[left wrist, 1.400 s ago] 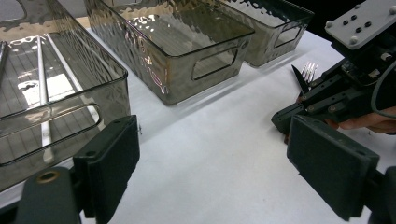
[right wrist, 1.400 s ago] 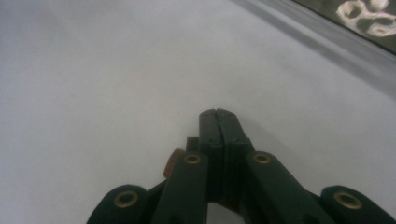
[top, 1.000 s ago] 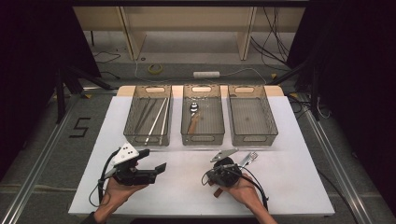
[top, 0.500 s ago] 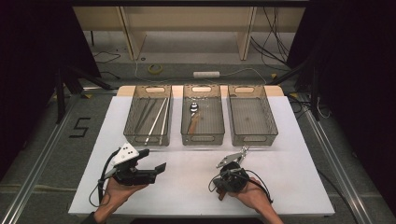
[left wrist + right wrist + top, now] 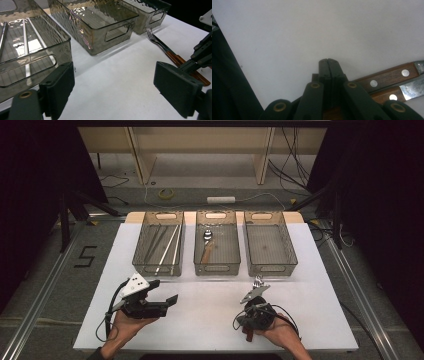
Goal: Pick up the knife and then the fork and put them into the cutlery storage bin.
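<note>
Your right hand has drifted toward the lower right of the high view, while your left hand has stayed where it was. The right tongs are fully closed, tip against tip, and I see nothing pinched between the tips. They sit low over the tabletop, and two wooden handles with rivets lie just beside them at the lower right of the right gripper view. One handle belongs to the fork, whose tines point at the front wall of the right bin, near it but apart. So the shift reads as lining up, not carrying: the cutlery lies flat, and I judge that you must open the tongs before any pickup.

The left tongs stand wide open and empty over bare white surface at the lower left of the high view.

For room: the tabletop's near edge runs close by the right tongs, showing as the dark band down the left of the right gripper view, so there is little slack that way. Between your hands the surface is bare. The right bin looks empty; the middle bin and the left bin already hold pieces. Lift over the front wall, which stands upright.
</note>
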